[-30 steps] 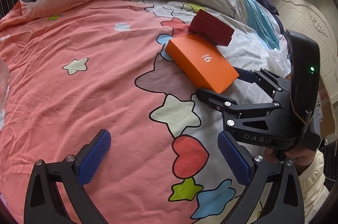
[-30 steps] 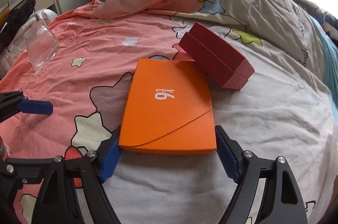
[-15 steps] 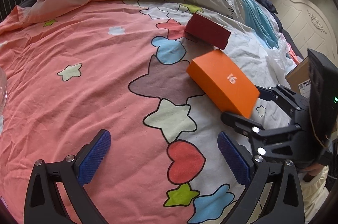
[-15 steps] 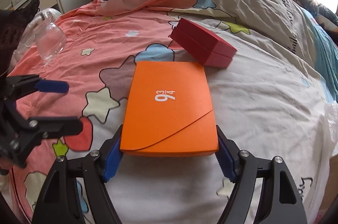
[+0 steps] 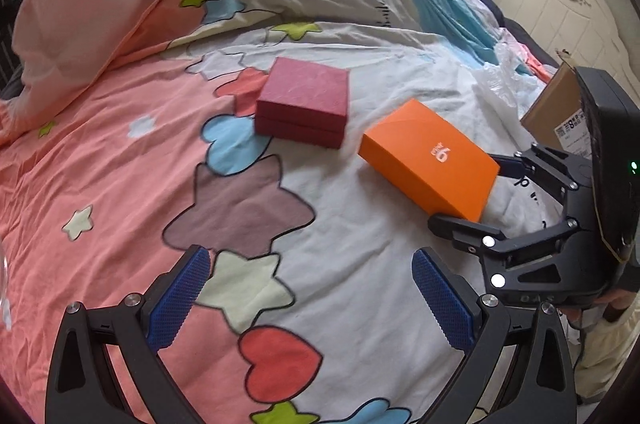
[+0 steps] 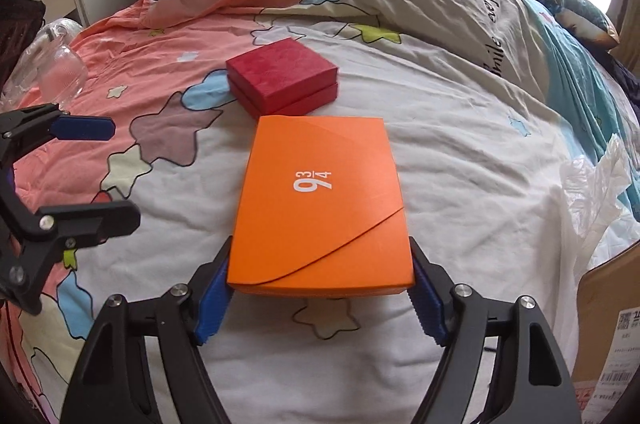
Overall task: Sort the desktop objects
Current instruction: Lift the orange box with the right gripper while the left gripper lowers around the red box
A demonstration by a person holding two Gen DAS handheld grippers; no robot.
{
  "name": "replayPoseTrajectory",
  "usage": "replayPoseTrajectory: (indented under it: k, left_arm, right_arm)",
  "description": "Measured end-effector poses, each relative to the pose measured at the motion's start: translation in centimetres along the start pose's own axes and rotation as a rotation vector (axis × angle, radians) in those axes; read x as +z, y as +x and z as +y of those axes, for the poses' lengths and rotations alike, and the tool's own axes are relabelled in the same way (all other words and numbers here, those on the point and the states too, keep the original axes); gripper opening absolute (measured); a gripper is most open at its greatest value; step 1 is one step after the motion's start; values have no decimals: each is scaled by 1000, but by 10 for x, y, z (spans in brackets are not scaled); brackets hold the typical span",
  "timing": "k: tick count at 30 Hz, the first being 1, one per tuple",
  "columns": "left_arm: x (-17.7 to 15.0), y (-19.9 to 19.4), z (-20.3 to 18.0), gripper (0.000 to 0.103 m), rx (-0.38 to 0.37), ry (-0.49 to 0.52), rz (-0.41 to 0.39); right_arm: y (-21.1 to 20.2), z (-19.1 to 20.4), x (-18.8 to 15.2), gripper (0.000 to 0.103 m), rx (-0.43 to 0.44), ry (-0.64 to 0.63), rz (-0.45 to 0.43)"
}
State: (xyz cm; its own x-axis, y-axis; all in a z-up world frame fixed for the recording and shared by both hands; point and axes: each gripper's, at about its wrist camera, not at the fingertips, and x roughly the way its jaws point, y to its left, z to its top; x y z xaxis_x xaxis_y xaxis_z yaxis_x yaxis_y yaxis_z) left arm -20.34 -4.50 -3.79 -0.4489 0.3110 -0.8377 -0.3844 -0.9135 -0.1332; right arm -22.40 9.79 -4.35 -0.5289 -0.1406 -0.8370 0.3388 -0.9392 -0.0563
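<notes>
My right gripper (image 6: 320, 292) is shut on the near end of a flat orange box (image 6: 320, 199), blue pads pressed on both its sides. From the left wrist the same orange box (image 5: 428, 159) is held just above the bedspread by the right gripper (image 5: 480, 191) at the right. A dark red square box (image 5: 304, 105) lies on the quilt beyond it; in the right wrist view this red box (image 6: 282, 79) sits just past the orange one. My left gripper (image 5: 308, 296) is open over a star print, holding nothing, and appears in the right view as the left gripper (image 6: 88, 171).
The bed is covered by a pink and white quilt (image 5: 120, 151) with star and heart prints, bunched up at the back. A clear glass jug (image 6: 52, 71) rests at the left. A cardboard carton (image 6: 604, 328) and white plastic bag (image 6: 592, 183) sit at the right edge.
The right gripper has carried the orange box rightward and away from the red box, which it touched a second ago. The left gripper's view has swung right; its jaws stay open.
</notes>
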Motion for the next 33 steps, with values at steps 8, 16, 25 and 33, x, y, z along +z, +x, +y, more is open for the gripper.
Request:
replayPoseTrajectory:
  k: [8,16,25,33]
  left_arm:
    - [23,13,-5,103,50,37,1]
    - [48,34,2,103,17,15,-2]
    - [74,57,2,103,-2,28,5]
    - [88,79,-8,103,50,116,53]
  right_arm:
    - [-2,-17,12,74,7,22,-14]
    - [2,-26,16,74,-13,13,-10]
    - [9,-43,14,74,1,41,5]
    - [9,-47,11,74,2,49,-8]
